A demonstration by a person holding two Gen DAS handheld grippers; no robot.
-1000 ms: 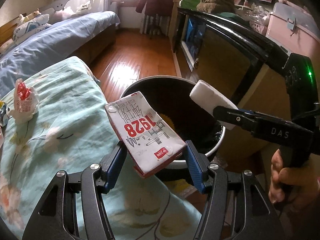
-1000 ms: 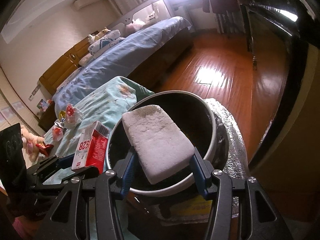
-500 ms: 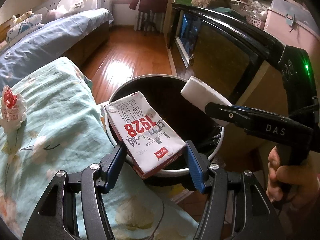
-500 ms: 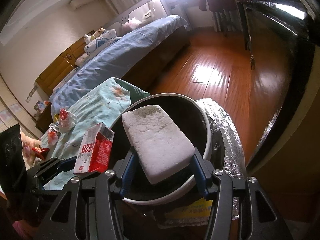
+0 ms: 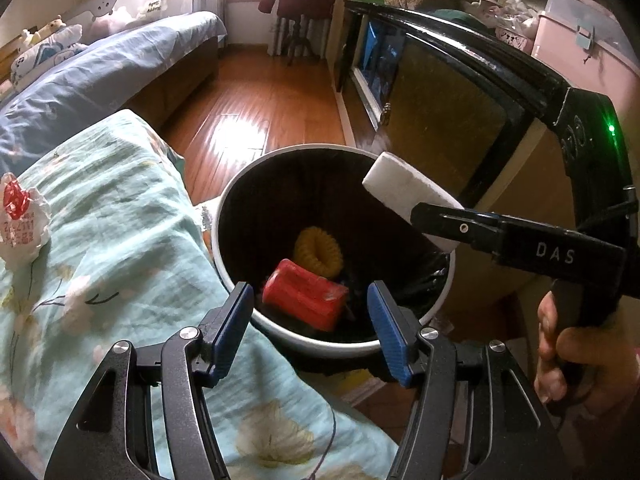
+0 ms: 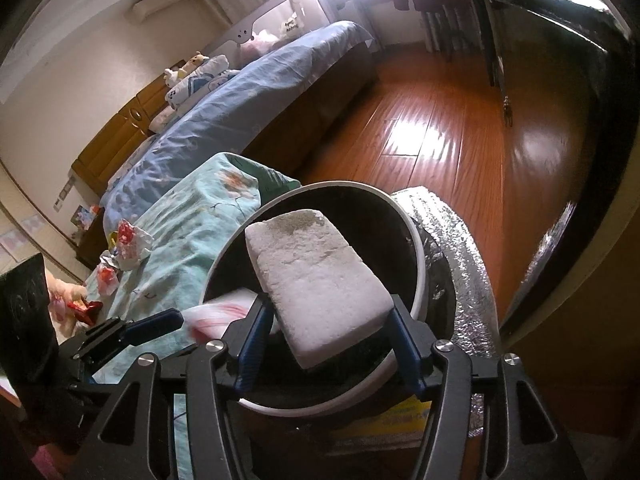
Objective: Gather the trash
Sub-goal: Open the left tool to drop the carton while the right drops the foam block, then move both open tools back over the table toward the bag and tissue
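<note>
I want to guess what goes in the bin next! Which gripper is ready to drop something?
The right gripper. It grips the white foam block above the open trash bin. The left gripper is open and empty.

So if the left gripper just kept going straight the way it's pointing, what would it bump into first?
Probably the trash bin. The left gripper is open and aimed at its mouth, so it might pass over the near rim and reach the red carton inside. Depth is hard to judge.
</note>
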